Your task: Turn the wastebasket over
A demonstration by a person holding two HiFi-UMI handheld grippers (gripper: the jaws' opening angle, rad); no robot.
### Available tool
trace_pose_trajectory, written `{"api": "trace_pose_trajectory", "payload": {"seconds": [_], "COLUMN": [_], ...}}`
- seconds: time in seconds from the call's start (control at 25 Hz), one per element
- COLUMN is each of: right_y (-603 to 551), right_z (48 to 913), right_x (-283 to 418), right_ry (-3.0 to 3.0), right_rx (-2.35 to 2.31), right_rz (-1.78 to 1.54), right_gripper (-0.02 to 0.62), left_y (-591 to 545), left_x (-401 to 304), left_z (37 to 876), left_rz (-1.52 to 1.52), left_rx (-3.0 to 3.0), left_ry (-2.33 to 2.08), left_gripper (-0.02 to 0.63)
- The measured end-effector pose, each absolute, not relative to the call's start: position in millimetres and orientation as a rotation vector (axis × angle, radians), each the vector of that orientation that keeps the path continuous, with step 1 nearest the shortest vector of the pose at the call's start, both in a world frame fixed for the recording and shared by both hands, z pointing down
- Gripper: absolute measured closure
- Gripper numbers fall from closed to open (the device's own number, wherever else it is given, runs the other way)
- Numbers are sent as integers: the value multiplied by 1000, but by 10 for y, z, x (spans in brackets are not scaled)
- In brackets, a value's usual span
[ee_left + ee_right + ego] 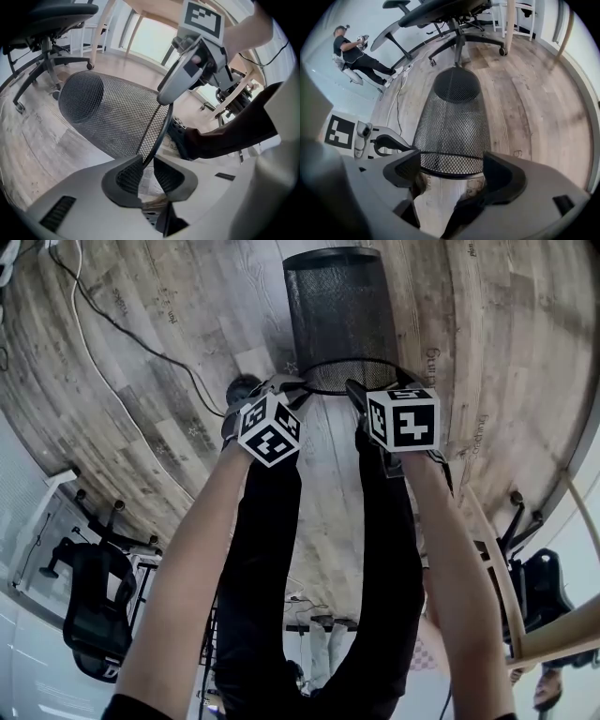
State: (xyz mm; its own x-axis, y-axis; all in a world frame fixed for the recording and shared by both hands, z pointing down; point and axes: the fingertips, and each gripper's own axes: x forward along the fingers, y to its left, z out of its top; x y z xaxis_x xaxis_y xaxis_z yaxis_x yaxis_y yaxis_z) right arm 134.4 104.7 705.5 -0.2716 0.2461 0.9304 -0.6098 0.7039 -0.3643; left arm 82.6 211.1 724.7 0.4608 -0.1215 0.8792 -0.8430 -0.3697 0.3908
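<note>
Wastebasket (336, 315): black wire mesh, on its side on the wood floor (178, 381). In head view the closed base points to 12 o'clock and the open rim (352, 381) to 6 o'clock, toward the hands.
Left gripper (289, 388): at approx 8 o'clock on the rim. Jaws nearly together, clamped on the rim wire + mesh wall, which run up from betw. the pads in left gripper view (145, 169).
Right gripper (361, 397): at the near arc of the rim, approx 5 o'clock. Jaws spread wide, released. In right gripper view (452, 171) the rim arc lies betw. the pads, neither pad pressing it.
Marker cubes (403, 418): one per gripper, side by side, facing the head cam.
Wastebasket, right gripper view (452, 122): dead ahead at 12 o'clock, base disc farthest.
Wastebasket, left gripper view (108, 117): runs off to 10 o'clock; right gripper (165, 96) at 1 o'clock, tip just beside the rim.
Office chair (94, 601): 8 o'clock in head view, well apart from wastebasket.
Cable (122, 329): on floor at 10 o'clock, apart from wastebasket.
Person (356, 54): far off at 10 o'clock in right gripper view.
</note>
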Motion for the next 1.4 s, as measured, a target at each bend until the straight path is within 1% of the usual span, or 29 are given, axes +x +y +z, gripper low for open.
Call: {"api": "trace_pose_trajectory", "payload": {"seconds": [0.12, 0.28, 0.32, 0.36, 0.4, 0.44, 0.68, 0.88, 1.0, 1.12, 1.4], "right_y": [1102, 1084, 1073, 1065, 1060, 1056, 1113, 1176, 1172, 1207, 1219], "right_z": [7106, 7119, 7124, 7129, 7133, 7138, 7140, 7130, 7131, 7140, 7125], "right_x": [1358, 1349, 1353, 1359, 1368, 1378, 1377, 1309, 1296, 1283, 1282], "right_ry": [-1599, -1563, -1556, -1551, -1550, -1550, -1557, -1570, -1563, -1568, -1561], "right_rx": [306, 298, 292, 285, 279, 274, 269, 286, 301, 306, 304], "right_rz": [920, 930, 931, 935, 941, 947, 961, 941, 913, 907, 901], "right_gripper": [199, 190, 190, 190, 189, 189, 187, 186, 184, 183, 181], "left_y": [2148, 2157, 2155, 2161, 2182, 2216, 2317, 1904, 1488, 1080, 305], "left_x": [796, 789, 798, 797, 781, 749, 404, -8, -240, -407, -499], "left_z": [7266, 7251, 7226, 7199, 7181, 7173, 7103, 7078, 7043, 6998, 6939], "left_rz": [993, 935, 883, 822, 768, 730, 720, 745, 754, 792, 900], "left_rx": [1781, 1779, 1774, 1756, 1727, 1697, 1656, 1717, 1775, 1842, 1996], "left_ry": [-815, -815, -810, -806, -808, -819, -880, -901, -925, -935, -871], "left_gripper": [528, 526, 508, 471, 450, 440, 440, 439, 417, 413, 278]}}
